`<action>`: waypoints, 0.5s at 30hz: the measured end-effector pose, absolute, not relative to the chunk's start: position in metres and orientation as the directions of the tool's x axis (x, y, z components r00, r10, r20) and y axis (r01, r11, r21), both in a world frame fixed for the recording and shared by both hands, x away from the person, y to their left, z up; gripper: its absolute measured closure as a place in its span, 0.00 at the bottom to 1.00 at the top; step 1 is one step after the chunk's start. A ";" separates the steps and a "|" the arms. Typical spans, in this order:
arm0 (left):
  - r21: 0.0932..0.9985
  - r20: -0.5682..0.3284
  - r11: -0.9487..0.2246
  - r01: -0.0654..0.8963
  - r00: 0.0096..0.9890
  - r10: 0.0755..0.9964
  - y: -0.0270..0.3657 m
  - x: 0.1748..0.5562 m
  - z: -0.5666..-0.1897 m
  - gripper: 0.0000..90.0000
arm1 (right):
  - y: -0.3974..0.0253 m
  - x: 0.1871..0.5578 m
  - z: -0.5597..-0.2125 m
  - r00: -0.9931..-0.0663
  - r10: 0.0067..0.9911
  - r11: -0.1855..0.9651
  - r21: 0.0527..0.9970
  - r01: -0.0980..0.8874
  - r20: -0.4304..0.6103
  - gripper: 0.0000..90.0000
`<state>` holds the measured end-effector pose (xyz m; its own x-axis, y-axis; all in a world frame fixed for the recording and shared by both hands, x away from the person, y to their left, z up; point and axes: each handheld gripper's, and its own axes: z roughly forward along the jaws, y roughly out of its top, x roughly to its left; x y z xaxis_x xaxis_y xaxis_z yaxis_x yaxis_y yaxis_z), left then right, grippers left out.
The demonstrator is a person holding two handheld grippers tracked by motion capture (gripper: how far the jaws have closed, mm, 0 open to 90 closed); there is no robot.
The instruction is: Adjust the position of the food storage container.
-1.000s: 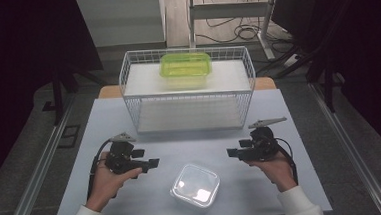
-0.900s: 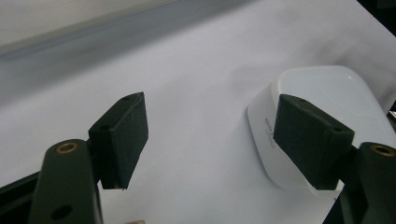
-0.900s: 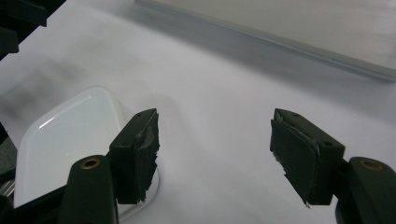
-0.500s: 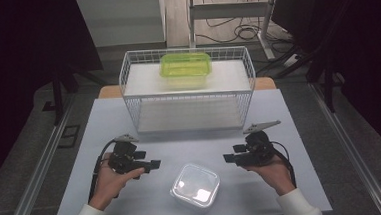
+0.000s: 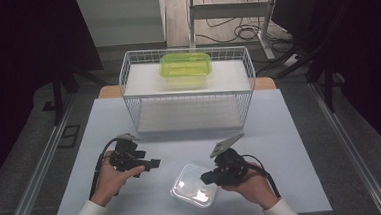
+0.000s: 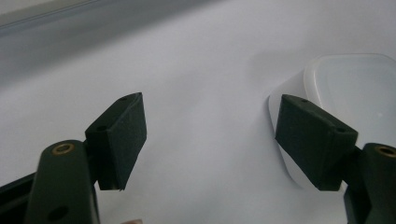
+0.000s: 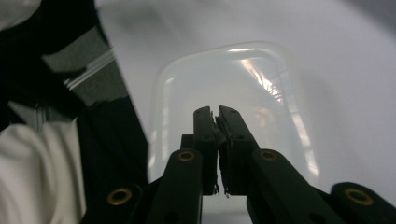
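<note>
Right gripper (image 5: 206, 177) low over the near part of the table, jaws pressed together, tips at the right edge of the clear tub (image 5: 194, 186); in the right gripper view (image 7: 217, 114) the tips sit over the near rim of the tub (image 7: 224, 88), though whether they pinch that rim or merely rest above it cannot be told. Moved inward and toward the person within the last second: earlier out to the right, well apart from the tub, now right at it. Left gripper (image 5: 149, 165) just beside the tub's left side, jaws spread wide, nothing between them; barely shifted over the same second. In the left gripper view (image 6: 210, 130) bare table between the jaws, with the tub's corner (image 6: 355, 88) close behind the right-hand jaw.

Tub lying on the pale table (image 5: 290, 131), near the front edge, between the two hands. Farther back, a white wire basket (image 5: 188, 95) with a green tub (image 5: 185, 65) on its upper shelf, well apart from both grippers.

Judging by the approach: reach nearly finished, grip on the clear tub probably next, left side open and ready to steady it.
</note>
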<state>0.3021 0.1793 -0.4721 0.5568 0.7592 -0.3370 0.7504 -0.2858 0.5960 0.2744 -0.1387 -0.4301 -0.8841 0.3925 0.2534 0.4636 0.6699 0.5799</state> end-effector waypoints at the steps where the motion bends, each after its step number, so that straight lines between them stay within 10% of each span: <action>1: 0.598 -0.339 -0.279 0.751 0.552 0.761 0.179 0.302 -0.472 0.27 | -0.132 0.270 -0.431 -0.894 0.371 0.689 0.571 0.447 0.252 0.97; 15: 0.601 -0.341 -0.268 0.753 0.545 0.766 0.186 0.297 -0.472 0.26 | -0.080 0.235 -0.458 -0.948 0.198 0.861 0.419 0.289 0.247 0.99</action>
<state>0.2965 0.1860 -0.4723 0.5446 0.7664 -0.3406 0.7529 -0.2678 0.6012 0.2345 -0.0799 -0.4578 -0.9485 0.1978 0.2475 0.2889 0.8607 0.4192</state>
